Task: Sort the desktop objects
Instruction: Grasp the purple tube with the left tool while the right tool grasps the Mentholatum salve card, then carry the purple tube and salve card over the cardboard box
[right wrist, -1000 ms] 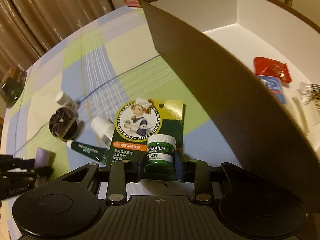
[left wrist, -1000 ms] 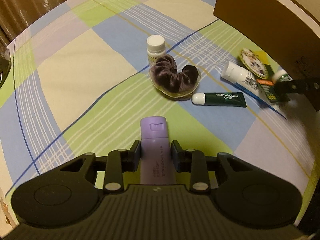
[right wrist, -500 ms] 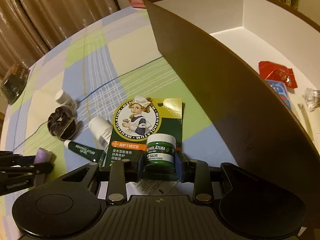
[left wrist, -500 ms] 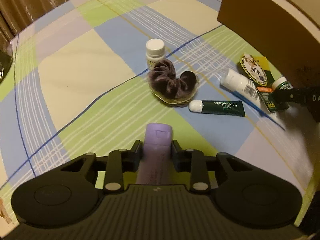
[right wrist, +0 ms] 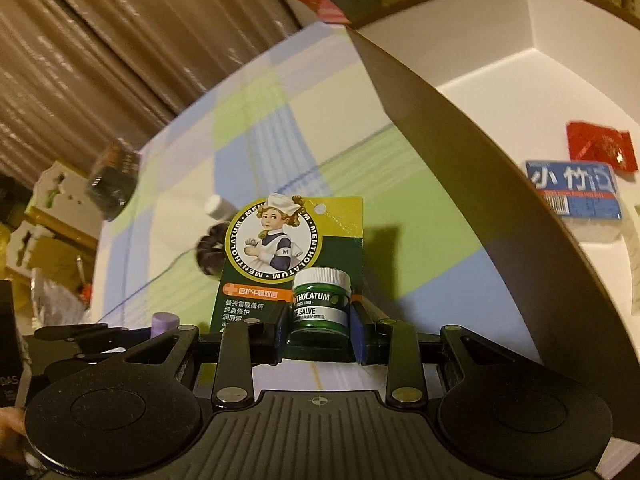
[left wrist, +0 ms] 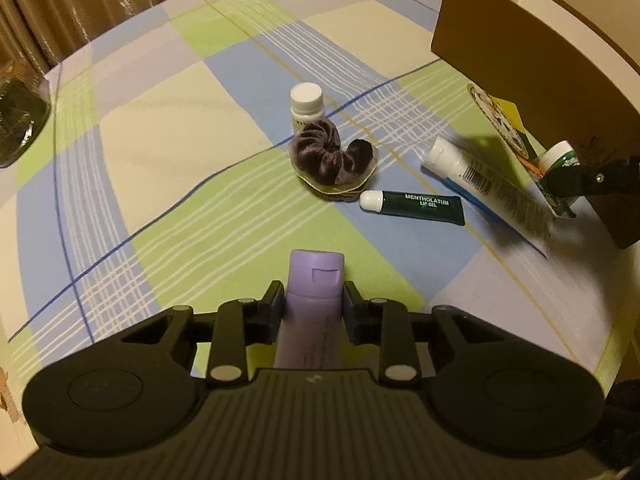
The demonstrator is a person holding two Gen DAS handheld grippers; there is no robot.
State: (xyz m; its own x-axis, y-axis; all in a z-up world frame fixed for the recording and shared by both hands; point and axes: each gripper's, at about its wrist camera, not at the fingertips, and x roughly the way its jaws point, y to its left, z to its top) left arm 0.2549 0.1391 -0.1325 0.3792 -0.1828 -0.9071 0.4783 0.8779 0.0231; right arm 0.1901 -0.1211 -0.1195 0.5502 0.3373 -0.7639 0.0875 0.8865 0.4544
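My left gripper (left wrist: pixel 313 304) is shut on a purple tube (left wrist: pixel 314 300), held low over the checked tablecloth. My right gripper (right wrist: pixel 320 320) is shut on a green lip salve pack (right wrist: pixel 296 248), a small jar on a printed card, lifted and tilted up beside the brown box (right wrist: pixel 460 160). In the left wrist view that pack (left wrist: pixel 558 160) hangs at the right beside the box wall (left wrist: pixel 512 64). On the cloth lie a dark scrunchie (left wrist: pixel 332 160), a white-capped bottle (left wrist: pixel 306 102), a green lip gel tube (left wrist: pixel 416 206) and a white tube (left wrist: pixel 476 176).
Inside the box's white interior (right wrist: pixel 520 92) lie a red packet (right wrist: pixel 600 146) and a blue-labelled pack (right wrist: pixel 576 192). A dark packet (left wrist: pixel 18 120) sits at the table's left edge. Curtains (right wrist: pixel 120 40) hang behind the table, with clutter (right wrist: pixel 48 216) beyond its edge.
My right gripper has lifted the salve pack off the cloth and tilted it upright next to the box. My left gripper has risen a little with the purple tube.
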